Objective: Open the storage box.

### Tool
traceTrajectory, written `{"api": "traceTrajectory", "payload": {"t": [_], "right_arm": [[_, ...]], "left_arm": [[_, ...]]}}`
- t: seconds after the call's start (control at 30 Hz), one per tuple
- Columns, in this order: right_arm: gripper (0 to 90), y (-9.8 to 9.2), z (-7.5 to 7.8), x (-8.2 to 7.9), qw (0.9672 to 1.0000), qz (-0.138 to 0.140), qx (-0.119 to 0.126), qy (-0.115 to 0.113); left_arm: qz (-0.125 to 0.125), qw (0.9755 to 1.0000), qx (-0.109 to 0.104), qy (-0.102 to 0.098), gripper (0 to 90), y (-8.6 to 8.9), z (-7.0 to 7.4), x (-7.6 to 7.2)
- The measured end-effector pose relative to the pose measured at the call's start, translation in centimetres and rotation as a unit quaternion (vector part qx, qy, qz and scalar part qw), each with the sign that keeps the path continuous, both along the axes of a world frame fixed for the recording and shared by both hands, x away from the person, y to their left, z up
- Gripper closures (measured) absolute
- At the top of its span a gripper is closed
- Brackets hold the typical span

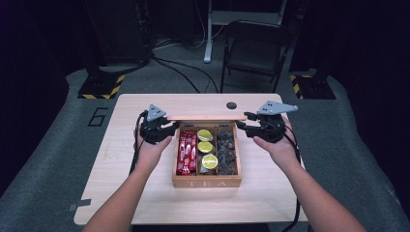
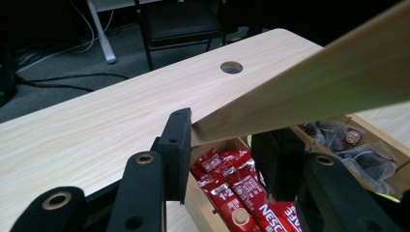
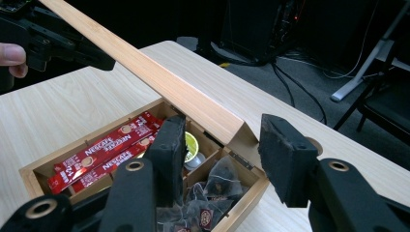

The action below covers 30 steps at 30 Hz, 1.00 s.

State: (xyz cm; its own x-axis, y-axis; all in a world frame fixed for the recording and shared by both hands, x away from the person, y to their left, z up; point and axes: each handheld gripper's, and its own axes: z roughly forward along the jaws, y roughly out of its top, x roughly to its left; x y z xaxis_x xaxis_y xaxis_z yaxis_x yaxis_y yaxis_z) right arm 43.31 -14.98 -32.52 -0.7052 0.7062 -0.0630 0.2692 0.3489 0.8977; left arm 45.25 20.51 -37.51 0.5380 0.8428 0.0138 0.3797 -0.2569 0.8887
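Bamboo lid of tea box standing raised over compartments at table centre, hinged at rear edge. I am flanking lid's end corners with left gripper and right gripper, jaws spread, not visibly pinching, steadying lid. Red coffee sticks, lime-green pods, dark tea sachets staying exposed.
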Motion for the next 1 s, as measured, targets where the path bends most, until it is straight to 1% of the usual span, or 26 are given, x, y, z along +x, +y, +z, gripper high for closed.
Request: {"api": "traceTrajectory", "payload": {"t": [0.1, 0.13, 0.2, 0.37, 0.4, 0.43, 0.47, 0.5, 0.6, 0.63, 0.73, 0.8, 0.87, 0.9, 1.0], "right_arm": [[52.2, 0.0, 0.1, 0.2, 1.0, 0.001, 0.001, -0.001], [52.2, 0.0, 0.1, 0.3, 1.0, 0.001, 0.001, -0.002], [52.1, 0.0, 0.2, 0.3, 1.0, -0.002, 0.008, 0.002], [51.1, 0.0, 0.3, 0.7, 1.0, 0.0, 0.007, 0.001], [50.7, 0.1, 0.4, 0.8, 1.0, -0.005, 0.005, 0.001], [50.5, 0.1, 0.5, 0.9, 1.0, -0.003, 0.001, -0.003], [50.4, 0.2, 0.5, 0.9, 1.0, -0.006, 0.002, -0.001], [50.4, 0.2, 0.6, 1.0, 1.0, -0.006, -0.001, -0.003], [50.5, 0.3, 1.0, 1.3, 0.9999, -0.005, -0.007, -0.007], [50.7, 0.3, 1.1, 1.4, 0.9999, -0.009, -0.003, -0.006], [51.0, 0.3, 1.4, 1.6, 0.9999, -0.011, 0.003, -0.005], [51.4, 0.4, 1.7, 1.9, 0.9999, -0.012, 0.001, -0.011], [51.7, 0.4, 1.9, 2.2, 0.9999, -0.015, 0.002, -0.008], [51.9, 0.4, 2.0, 2.4, 0.9998, -0.014, 0.003, -0.011], [51.9, 0.5, 2.3, 2.8, 0.9998, -0.018, 0.006, -0.006]], "left_arm": [[0.002, 1.0, 0.0, 0.002, 59.9, 0.0, 0.1, 0.1], [0.003, 1.0, -0.002, 0.0, 59.9, 0.0, 0.1, 0.1], [0.003, 1.0, 0.003, 0.003, 60.1, -0.1, 0.3, 0.2], [-0.001, 0.9999, 0.015, 0.004, 60.6, -0.1, 0.7, 0.6], [0.0, 0.9999, 0.013, 0.003, 60.7, -0.2, 0.7, 0.7], [0.001, 0.9999, 0.012, 0.004, 60.7, -0.1, 0.7, 0.8], [0.002, 0.9999, 0.011, 0.005, 60.7, -0.1, 0.8, 0.9], [0.003, 0.9999, 0.01, 0.004, 60.7, -0.1, 0.8, 1.0], [0.002, 1.0, 0.006, 0.007, 60.8, -0.1, 1.0, 1.3], [0.0, 1.0, 0.007, 0.007, 60.8, -0.1, 1.1, 1.4], [0.0, 1.0, 0.001, 0.01, 60.9, 0.0, 1.2, 1.7], [0.003, 0.9999, -0.001, 0.011, 61.0, 0.0, 1.3, 1.9], [0.002, 0.9999, -0.002, 0.013, 61.1, 0.1, 1.4, 2.2], [0.003, 0.9999, -0.004, 0.013, 61.2, 0.0, 1.4, 2.2], [0.007, 0.9999, -0.005, 0.015, 61.5, 0.0, 1.6, 2.6]]}}
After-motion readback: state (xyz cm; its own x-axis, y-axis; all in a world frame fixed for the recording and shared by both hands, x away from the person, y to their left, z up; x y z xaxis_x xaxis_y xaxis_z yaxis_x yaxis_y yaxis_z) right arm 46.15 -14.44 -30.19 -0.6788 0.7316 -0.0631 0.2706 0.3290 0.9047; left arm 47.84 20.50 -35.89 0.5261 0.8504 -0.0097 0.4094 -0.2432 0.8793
